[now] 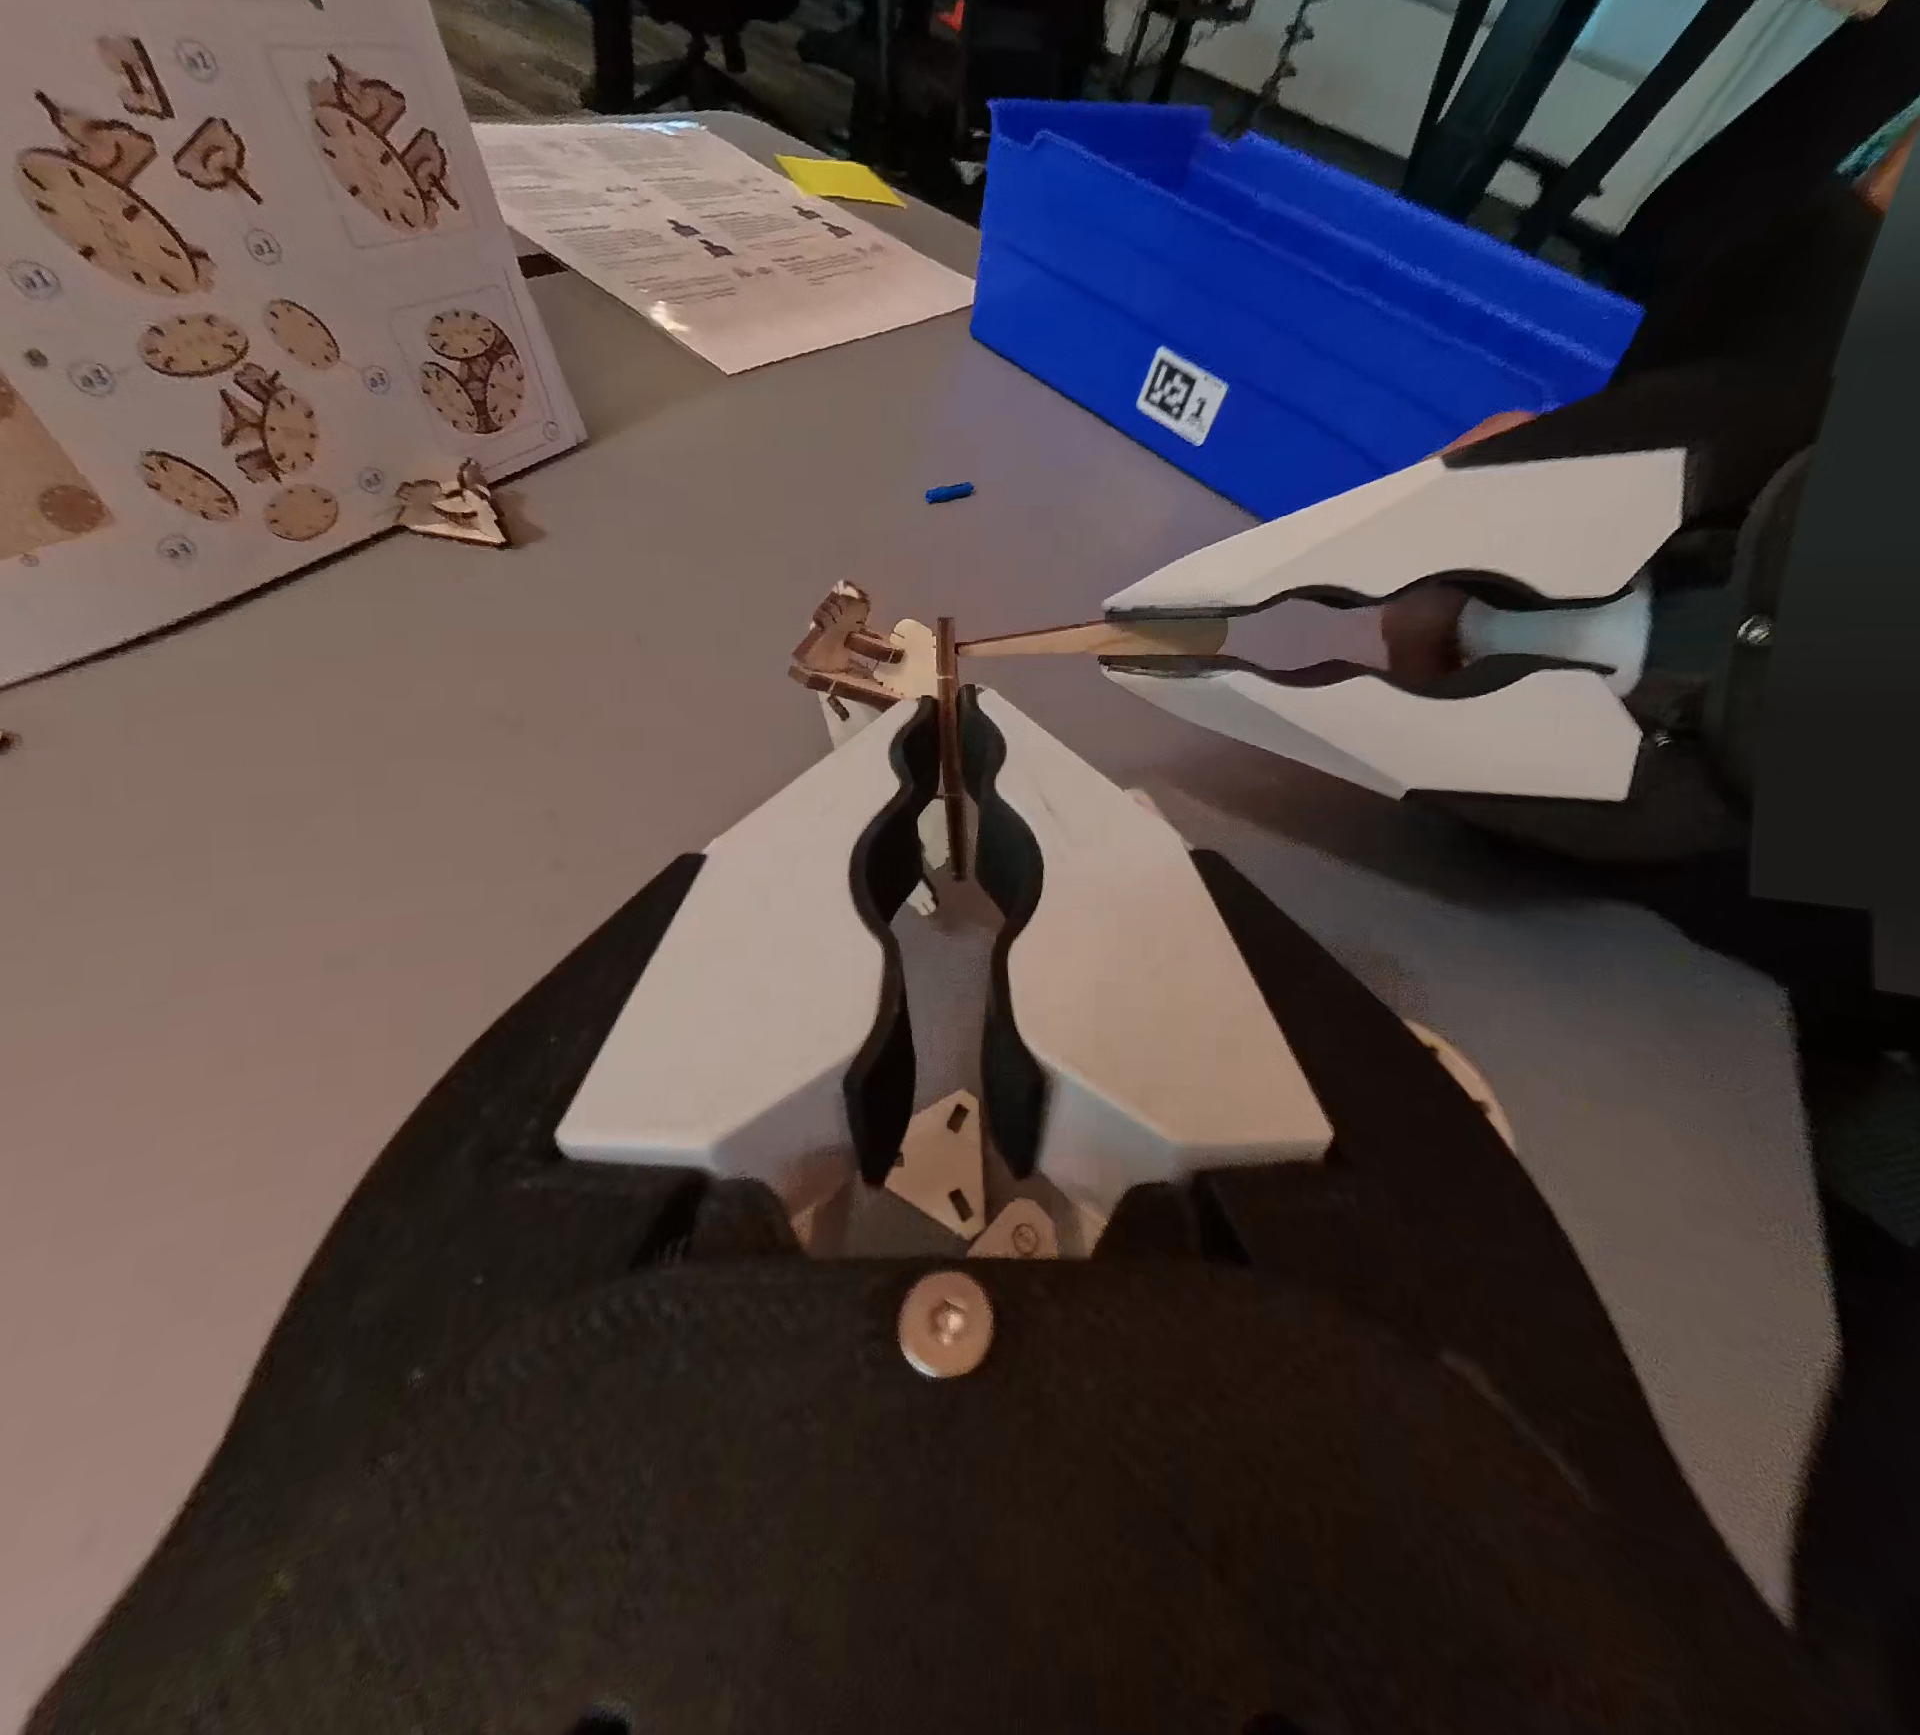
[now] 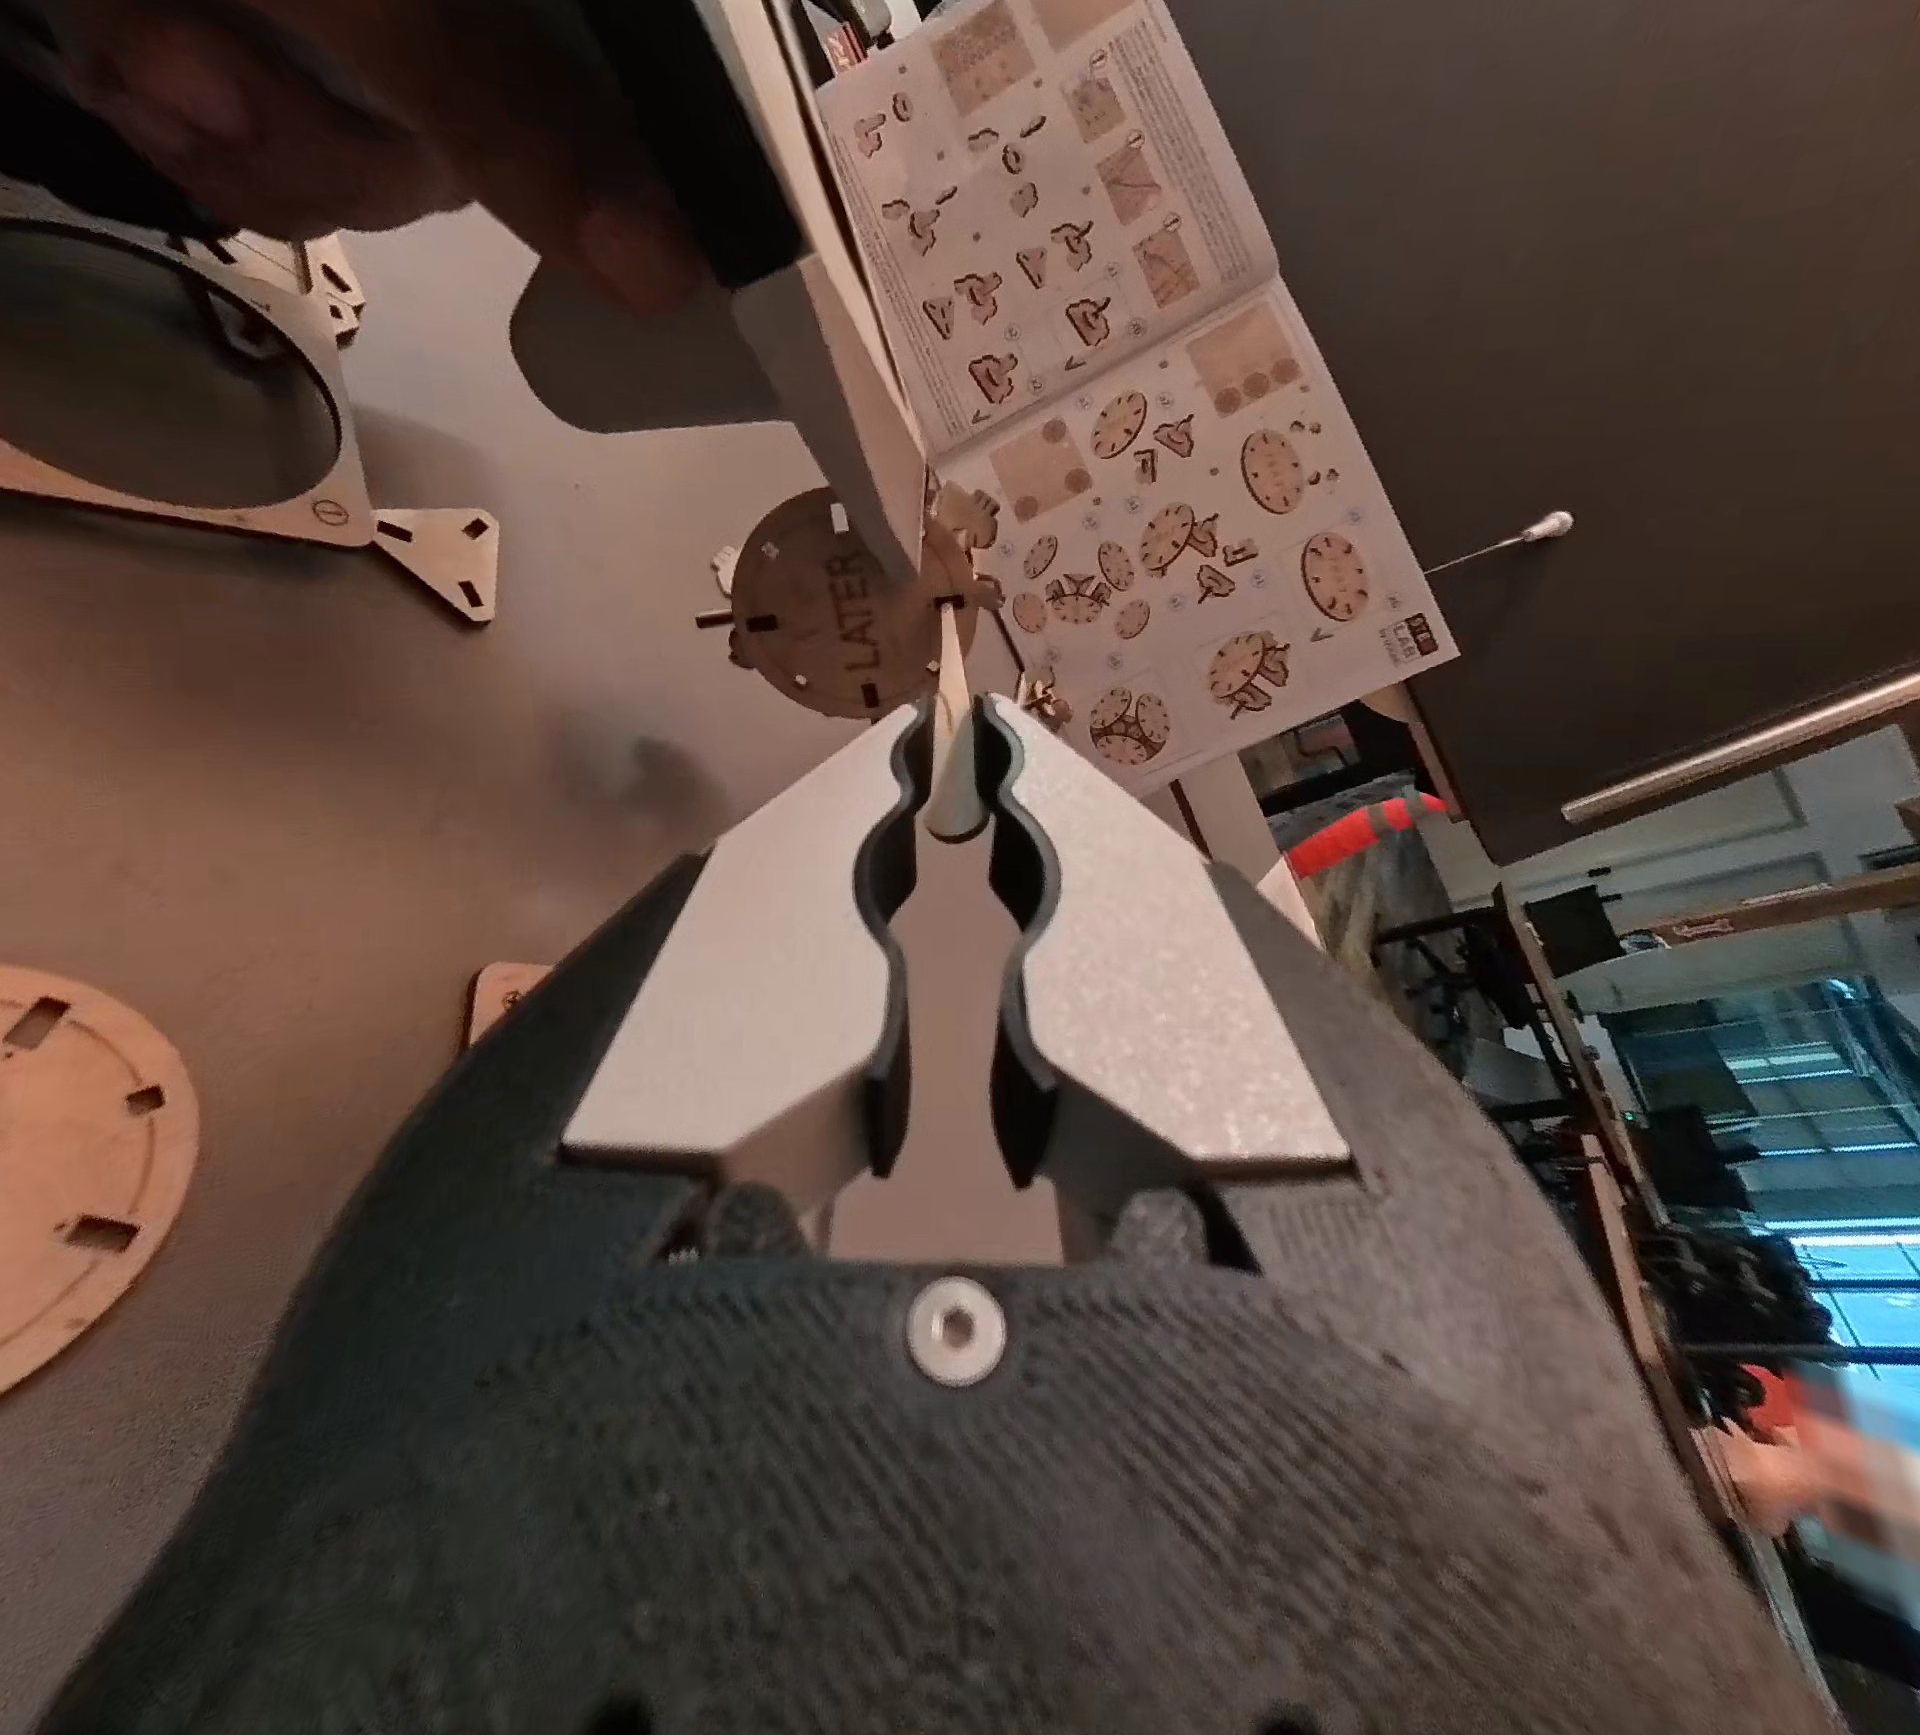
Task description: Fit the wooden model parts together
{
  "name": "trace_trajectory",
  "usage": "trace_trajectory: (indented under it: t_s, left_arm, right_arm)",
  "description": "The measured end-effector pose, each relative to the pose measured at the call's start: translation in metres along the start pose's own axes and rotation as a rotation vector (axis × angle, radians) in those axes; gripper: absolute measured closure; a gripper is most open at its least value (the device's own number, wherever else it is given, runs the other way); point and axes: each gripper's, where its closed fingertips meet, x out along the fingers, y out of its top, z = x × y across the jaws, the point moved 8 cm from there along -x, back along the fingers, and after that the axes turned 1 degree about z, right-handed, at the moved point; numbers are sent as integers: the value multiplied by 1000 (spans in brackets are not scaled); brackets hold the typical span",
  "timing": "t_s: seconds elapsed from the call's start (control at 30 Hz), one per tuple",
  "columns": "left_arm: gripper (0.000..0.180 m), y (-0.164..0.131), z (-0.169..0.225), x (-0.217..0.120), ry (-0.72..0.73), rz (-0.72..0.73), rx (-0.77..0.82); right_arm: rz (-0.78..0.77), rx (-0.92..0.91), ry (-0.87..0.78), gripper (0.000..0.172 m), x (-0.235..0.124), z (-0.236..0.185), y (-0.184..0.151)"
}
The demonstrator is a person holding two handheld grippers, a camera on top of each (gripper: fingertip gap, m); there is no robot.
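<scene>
Left gripper: our left gripper (image 1: 948, 719) is clamped edge-on onto a round wooden disc (image 2: 831, 615), both black pads pressed to its faces.
Disc: it stands upright above the grey table (image 1: 312, 854), with small wooden shaped pieces (image 1: 847, 646) slotted in on its far side, just past our left fingertips.
Right gripper: our right gripper (image 2: 951, 729) is closed on a pale, tapered wooden piece (image 2: 948, 750), the pads bearing on its wide end.
Tapered piece: its narrow tip reaches out ahead of our right fingertips and meets a slot at the disc's rim.
Beyond the left gripper: a blue bin (image 1: 1299, 283) ahead to the right, a small blue bit (image 1: 949, 492) straight ahead, an instruction sheet (image 1: 260, 179) propped ahead to the left with a small wooden assembly (image 1: 457, 511) at its foot.
Beside the right gripper: a flat wooden triangle (image 2: 447, 558) and a slotted disc (image 2: 83, 1135) lie to its left.
</scene>
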Motion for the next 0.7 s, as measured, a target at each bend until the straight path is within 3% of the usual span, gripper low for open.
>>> trace_trajectory:
  t_s: [0.13,0.7]
  left_arm:
    - [180,-1,4,2,58,-32,107]
    - [180,-5,2,6,53,-50,36]
  right_arm:
    - [5,62,28,166,0,1,0]
    - [9,92,44,166,3,-3,0]
